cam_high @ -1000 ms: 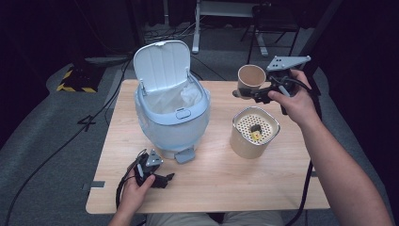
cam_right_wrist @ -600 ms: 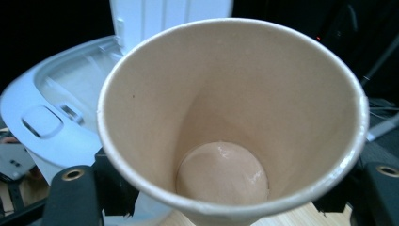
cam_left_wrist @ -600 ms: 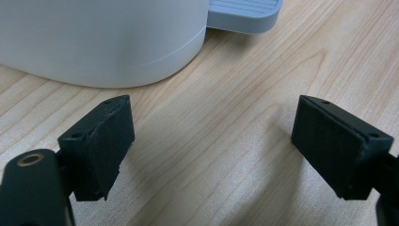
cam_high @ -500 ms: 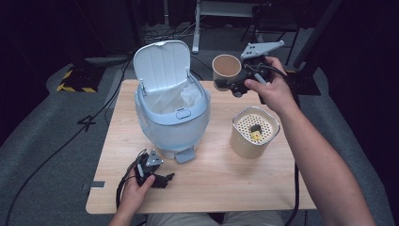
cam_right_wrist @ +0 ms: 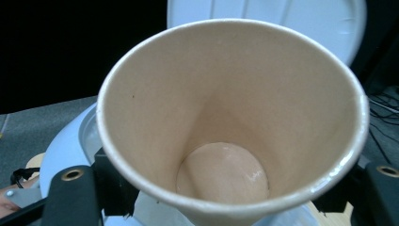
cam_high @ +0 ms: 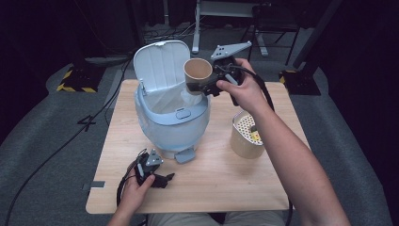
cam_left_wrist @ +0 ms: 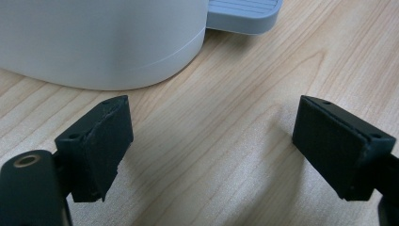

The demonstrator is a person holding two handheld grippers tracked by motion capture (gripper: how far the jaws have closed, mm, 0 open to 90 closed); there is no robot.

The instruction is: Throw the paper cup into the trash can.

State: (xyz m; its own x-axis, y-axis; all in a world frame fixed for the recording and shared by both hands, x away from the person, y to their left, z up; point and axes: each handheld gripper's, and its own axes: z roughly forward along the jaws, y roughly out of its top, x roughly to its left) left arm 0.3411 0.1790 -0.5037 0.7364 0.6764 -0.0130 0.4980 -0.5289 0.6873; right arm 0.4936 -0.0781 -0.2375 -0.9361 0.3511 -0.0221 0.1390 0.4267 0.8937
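R gripper (cam_high: 203,87) clamps paper cup (cam_high: 197,73) btwn jaws over open pedal bin (cam_high: 171,117); L gripper (cam_left_wrist: 211,150) jaws apart, empty. Risk: thin wall buckles, cup slips outside bin.

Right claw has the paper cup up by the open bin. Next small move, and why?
Probably carry the paper cup a little further over the bin opening, then let go. The right claw grips it on its side, at the opening's edge rather than its middle. The lid stands open, the white liner is exposed, and the cup looks empty in the right gripper view.
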